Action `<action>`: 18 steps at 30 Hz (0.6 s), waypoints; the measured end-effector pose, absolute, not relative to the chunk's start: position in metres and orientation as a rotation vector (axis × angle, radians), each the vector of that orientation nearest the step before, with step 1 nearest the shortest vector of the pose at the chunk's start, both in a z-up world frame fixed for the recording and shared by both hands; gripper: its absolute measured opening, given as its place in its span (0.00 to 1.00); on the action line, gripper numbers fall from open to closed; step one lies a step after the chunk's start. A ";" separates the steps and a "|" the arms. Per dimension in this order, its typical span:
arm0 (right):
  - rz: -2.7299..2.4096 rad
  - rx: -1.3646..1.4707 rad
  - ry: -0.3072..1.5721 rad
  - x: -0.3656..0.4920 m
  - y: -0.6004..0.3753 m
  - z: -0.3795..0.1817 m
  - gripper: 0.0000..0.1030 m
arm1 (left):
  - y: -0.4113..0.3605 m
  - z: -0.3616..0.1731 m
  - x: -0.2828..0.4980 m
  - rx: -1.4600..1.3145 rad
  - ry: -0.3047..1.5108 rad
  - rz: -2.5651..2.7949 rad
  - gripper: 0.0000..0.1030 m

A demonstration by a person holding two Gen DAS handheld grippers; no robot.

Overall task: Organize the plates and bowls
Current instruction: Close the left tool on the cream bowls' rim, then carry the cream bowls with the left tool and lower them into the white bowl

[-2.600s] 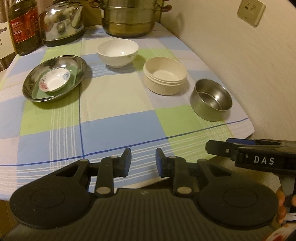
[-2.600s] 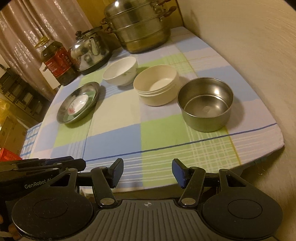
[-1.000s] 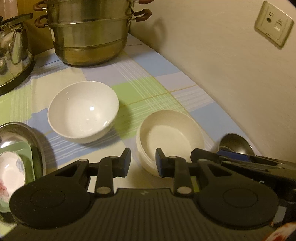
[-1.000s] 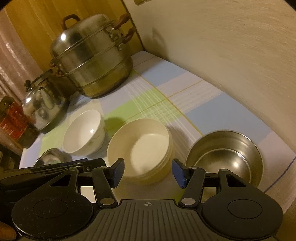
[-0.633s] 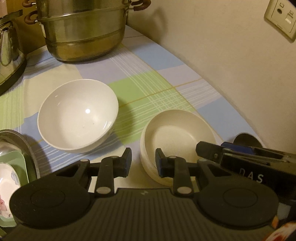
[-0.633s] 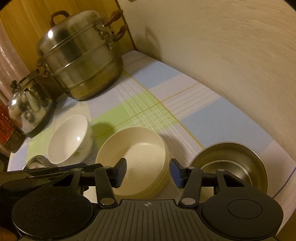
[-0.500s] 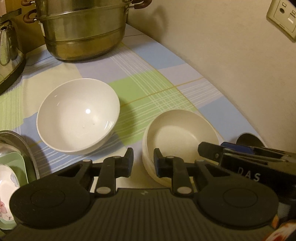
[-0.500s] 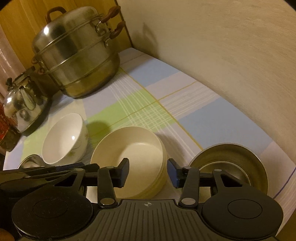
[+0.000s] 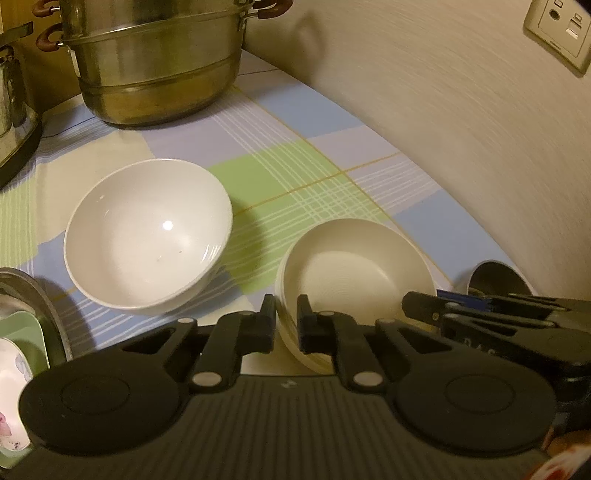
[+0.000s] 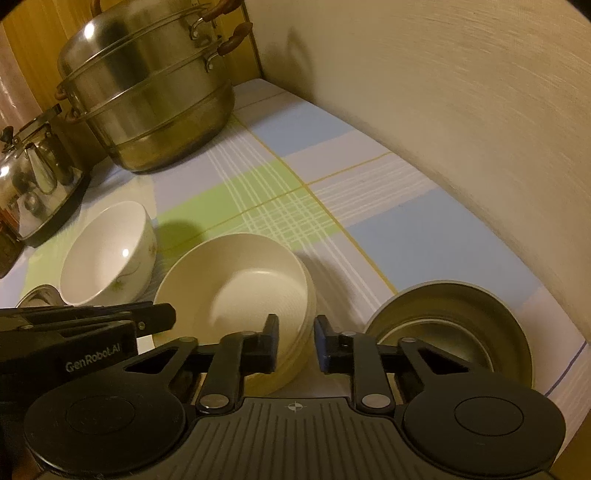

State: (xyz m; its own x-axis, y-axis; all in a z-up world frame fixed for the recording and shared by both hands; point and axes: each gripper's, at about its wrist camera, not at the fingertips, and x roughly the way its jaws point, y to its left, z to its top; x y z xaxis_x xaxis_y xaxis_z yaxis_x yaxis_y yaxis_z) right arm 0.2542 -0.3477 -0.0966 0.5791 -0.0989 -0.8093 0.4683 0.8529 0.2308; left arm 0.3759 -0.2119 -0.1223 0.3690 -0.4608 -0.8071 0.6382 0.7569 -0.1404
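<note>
A stack of cream bowls stands on the checked tablecloth. My left gripper is shut on the stack's near-left rim, one finger inside and one outside. My right gripper straddles the near-right rim, and its jaws are closing with a thin gap still showing at the outer finger. A white porcelain bowl sits left of the stack. A steel bowl sits to its right. At the left edge a steel plate holds a green dish and a small floral saucer.
A large steel steamer pot stands at the back and a kettle to its left. The wall runs close along the right, with a socket on it. The table's edge lies just past the steel bowl.
Both grippers moved in from the table's front edge and down to the cream bowls. Their jaws narrowed around the rim, the left now clamped on it.
</note>
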 end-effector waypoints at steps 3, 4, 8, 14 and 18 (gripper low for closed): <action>-0.337 0.458 0.893 0.251 -0.347 -0.095 0.17 | -0.208 -0.123 0.374 0.202 0.961 -0.712 0.10; -0.333 0.456 0.892 0.250 -0.346 -0.094 0.17 | -0.207 -0.123 0.372 0.201 0.962 -0.710 0.10; -0.315 0.458 0.880 0.245 -0.343 -0.088 0.16 | -0.196 -0.119 0.366 0.183 0.960 -0.703 0.10; -0.279 0.457 0.856 0.239 -0.334 -0.071 0.16 | -0.177 -0.106 0.358 0.136 0.946 -0.688 0.10; -0.257 0.462 0.848 0.235 -0.328 -0.061 0.16 | -0.165 -0.094 0.351 0.114 0.926 -0.681 0.10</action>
State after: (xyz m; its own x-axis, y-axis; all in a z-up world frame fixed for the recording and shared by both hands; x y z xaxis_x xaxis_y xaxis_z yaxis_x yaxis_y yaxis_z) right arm 0.2351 -0.3285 -0.0613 0.6394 -0.0363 -0.7680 0.3962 0.8716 0.2886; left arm 0.3512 -0.1649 -0.0944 0.4101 -0.4923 -0.7678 0.5862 0.7872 -0.1916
